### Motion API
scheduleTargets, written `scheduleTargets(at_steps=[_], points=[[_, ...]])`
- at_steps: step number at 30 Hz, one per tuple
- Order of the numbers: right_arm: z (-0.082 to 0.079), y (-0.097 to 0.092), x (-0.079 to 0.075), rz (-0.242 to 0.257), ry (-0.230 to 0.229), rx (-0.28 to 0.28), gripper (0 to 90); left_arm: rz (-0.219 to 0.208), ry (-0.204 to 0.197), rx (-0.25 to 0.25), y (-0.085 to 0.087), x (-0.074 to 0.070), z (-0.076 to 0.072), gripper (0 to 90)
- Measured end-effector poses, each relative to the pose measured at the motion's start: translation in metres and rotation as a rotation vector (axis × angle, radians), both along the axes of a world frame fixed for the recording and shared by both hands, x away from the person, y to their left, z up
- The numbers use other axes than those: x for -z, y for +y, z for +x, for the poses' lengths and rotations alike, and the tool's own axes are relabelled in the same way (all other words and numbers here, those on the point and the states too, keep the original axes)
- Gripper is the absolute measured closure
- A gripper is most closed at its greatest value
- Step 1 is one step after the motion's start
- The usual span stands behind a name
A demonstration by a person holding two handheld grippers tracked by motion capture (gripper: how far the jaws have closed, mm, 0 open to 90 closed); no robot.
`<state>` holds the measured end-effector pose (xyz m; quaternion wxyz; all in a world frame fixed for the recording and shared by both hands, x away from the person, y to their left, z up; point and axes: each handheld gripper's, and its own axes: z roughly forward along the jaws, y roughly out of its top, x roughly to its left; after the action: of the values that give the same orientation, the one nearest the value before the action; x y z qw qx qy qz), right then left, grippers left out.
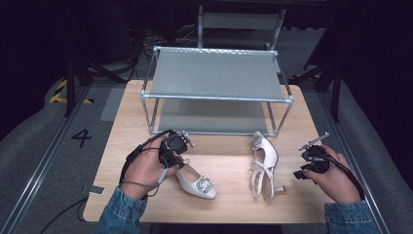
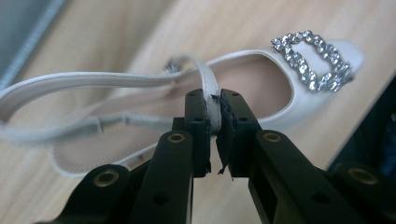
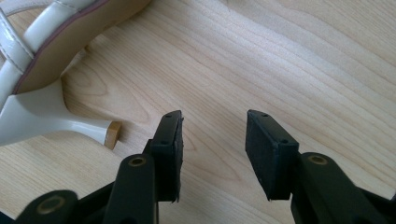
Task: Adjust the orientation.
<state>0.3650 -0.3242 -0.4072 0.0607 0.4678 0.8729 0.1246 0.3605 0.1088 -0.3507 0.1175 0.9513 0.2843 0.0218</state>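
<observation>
The high view is taken up by a pale wooden table (image 1: pixel 229 200) with a fine straight grain, on which a two-tier rack (image 1: pixel 216 78) of silvery metal tubes and flat grey shelf panels is set toward 12 o'clock. Two glossy ivory shoes lie in front of it. The left shoe (image 1: pixel 197 183), near the table's middle at about 7 o'clock of the rack, is pointed at the toe and topped by a square buckle (image 1: pixel 203 184) of sparkling clear stones; its toe is turned toward 4 o'clock. The right shoe (image 1: pixel 263 165) lies well apart from it at 3 o'clock, tipped on its side, with crossed straps and a thin heel (image 3: pixel 70 122) capped by a tan tip. The left gripper (image 1: pixel 171 155), black and angular, is held at 10 o'clock of the left shoe, directly over its heel end. In the left gripper view the smooth, narrow strap (image 2: pixel 211 100) of that shoe is seen clamped between the two black padded jaws, which are pressed together on it; one pad's edge is frayed. The buckle is seen at 2 o'clock of the jaws. The right gripper (image 1: pixel 311 163) is held at 3 o'clock of the right shoe, near but apart from it. In the right gripper view its jaws are spread, with bare table between the flat rubbery pads (image 3: pixel 170 154), and the shoe's heel lies at 9 to 10 o'clock of them, untouched.
</observation>
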Motion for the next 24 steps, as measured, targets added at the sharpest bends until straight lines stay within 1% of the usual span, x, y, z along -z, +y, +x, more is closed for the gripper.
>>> scheduleTargets(at_steps=[2,5,7,8,12,14,16,18,20,23,24], points=[[0.000,0.000,0.000,-0.004,-0.001,-0.002,57.1,0.032,0.042,0.031,-0.003,0.005,-0.002,82.3],[0.000,0.002,-0.001,-0.001,-0.004,-0.003,56.8,0.088,0.080,0.040,-0.005,0.013,-0.002,82.2],[0.000,0.002,0.000,-0.001,-0.008,-0.009,56.6,0.076,0.113,0.044,-0.005,0.018,-0.001,82.2],[0.000,0.002,0.000,-0.001,-0.007,-0.010,56.6,0.076,0.123,0.051,-0.005,0.019,0.000,82.1],[0.001,0.001,0.001,-0.004,-0.005,-0.011,56.1,0.052,0.124,0.054,-0.005,0.016,0.000,80.2],[0.001,0.002,0.002,-0.004,-0.004,-0.012,56.0,0.020,0.121,0.048,-0.004,0.015,0.000,71.6],[0.000,0.002,0.002,-0.002,-0.004,-0.011,55.8,0.000,0.103,0.041,-0.003,0.012,0.001,62.1],[0.000,0.002,0.002,-0.001,-0.003,-0.012,55.7,-0.004,0.079,0.034,-0.004,0.010,0.001,56.4],[0.000,0.002,0.002,-0.003,-0.002,-0.014,55.4,-0.008,0.052,0.040,-0.006,0.011,0.002,51.7],[-0.001,0.001,0.003,-0.002,-0.005,-0.014,55.0,0.015,0.012,0.074,-0.012,0.018,0.005,45.1],[-0.002,0.001,0.003,-0.002,-0.004,-0.015,54.9,0.033,0.017,0.076,-0.014,0.021,0.006,44.3]])
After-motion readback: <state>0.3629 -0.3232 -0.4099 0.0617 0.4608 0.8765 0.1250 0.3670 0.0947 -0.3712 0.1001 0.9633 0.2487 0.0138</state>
